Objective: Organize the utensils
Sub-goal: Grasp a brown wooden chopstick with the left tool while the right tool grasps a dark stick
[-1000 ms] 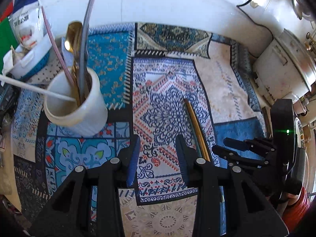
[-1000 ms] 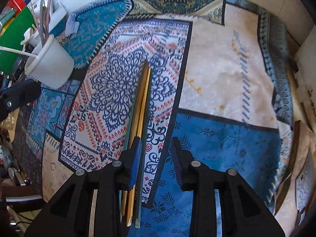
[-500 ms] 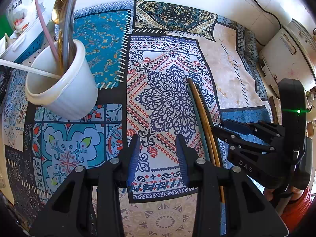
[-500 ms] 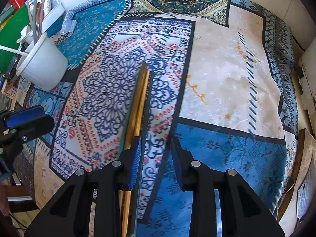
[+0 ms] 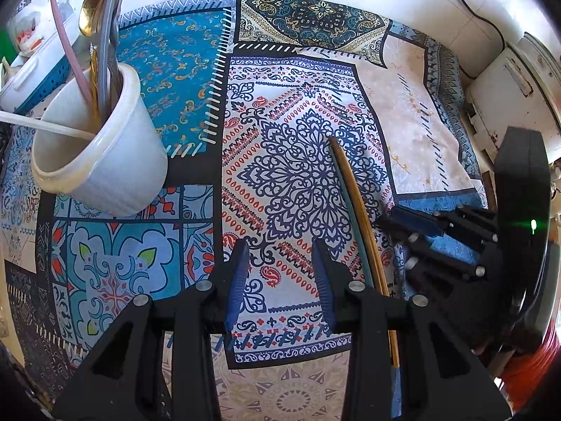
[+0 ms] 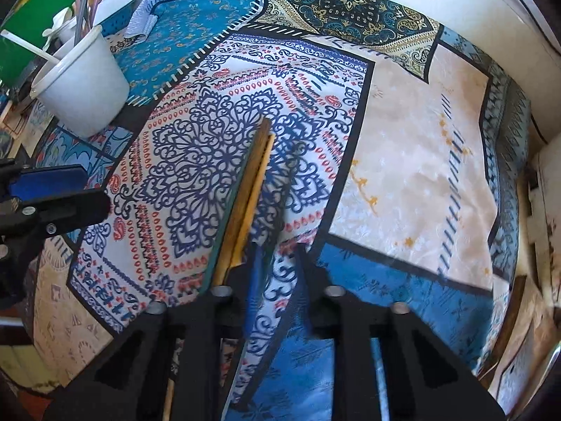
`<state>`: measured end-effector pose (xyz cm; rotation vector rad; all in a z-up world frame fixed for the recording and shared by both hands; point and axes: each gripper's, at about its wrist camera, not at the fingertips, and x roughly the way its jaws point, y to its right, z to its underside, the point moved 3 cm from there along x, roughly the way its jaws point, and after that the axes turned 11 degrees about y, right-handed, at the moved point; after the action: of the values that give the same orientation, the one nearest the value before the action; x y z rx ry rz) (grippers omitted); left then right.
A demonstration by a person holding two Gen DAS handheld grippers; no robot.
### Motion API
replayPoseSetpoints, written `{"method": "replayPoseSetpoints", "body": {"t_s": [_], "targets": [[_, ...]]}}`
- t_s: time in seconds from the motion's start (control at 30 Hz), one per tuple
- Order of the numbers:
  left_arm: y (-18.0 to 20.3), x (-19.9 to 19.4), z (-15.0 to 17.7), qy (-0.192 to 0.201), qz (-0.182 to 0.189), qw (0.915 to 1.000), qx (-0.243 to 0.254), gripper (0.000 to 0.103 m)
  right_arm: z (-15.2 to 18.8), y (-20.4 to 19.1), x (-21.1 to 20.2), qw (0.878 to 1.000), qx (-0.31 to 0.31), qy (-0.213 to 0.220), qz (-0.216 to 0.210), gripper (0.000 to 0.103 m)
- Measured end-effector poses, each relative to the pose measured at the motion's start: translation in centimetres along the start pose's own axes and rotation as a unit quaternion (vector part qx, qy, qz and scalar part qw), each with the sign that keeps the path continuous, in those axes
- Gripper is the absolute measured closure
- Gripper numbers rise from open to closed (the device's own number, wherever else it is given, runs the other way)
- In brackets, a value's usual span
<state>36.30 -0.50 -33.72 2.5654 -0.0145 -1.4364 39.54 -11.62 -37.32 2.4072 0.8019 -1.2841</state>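
A white cup [image 5: 101, 154] stands at the left on the patterned cloth and holds a gold spoon [image 5: 92, 24], a pink stick, a grey utensil and a white one. It also shows in the right wrist view [image 6: 82, 84]. A bundle of long sticks [image 5: 354, 210], gold and dark green, lies on the cloth; in the right wrist view the sticks [image 6: 250, 189] run under the left finger. My left gripper [image 5: 280, 273] is open and empty above the cloth. My right gripper [image 6: 278, 266] is open, low over the sticks' near part, just right of them.
The patchwork cloth [image 5: 175, 49] covers the table. A white and blue tray [image 5: 38, 70] with clutter sits behind the cup. A white appliance [image 5: 508, 84] and a black cable [image 5: 473, 3] stand at the right. A white wall borders the far side.
My right gripper has dropped lower and moved forward along the sticks. My left gripper has come closer to the cup, which looks larger now.
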Motion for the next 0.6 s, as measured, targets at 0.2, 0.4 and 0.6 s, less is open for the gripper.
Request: {"method": "replayPoseSetpoints", "body": {"t_s": [0.2,0.4,0.6], "targets": [[-0.3,0.1,-0.3,0.000,-0.001,1.0000,-0.002,0.067,-1.1,3.6,0.9,0.999,0.036,-0.004,0.010,0.097],[-0.2,0.6,-0.5,-0.009,0.008,0.9999,-0.004,0.067,-1.8,5.8,1.4,0.994,0.098,-0.030,-0.027,0.097],[0.8,1.1,-0.8,-0.014,0.019,0.9997,0.007,0.067,-0.3,6.8,0.8,0.993,0.101,-0.045,-0.039,0.096]]}}
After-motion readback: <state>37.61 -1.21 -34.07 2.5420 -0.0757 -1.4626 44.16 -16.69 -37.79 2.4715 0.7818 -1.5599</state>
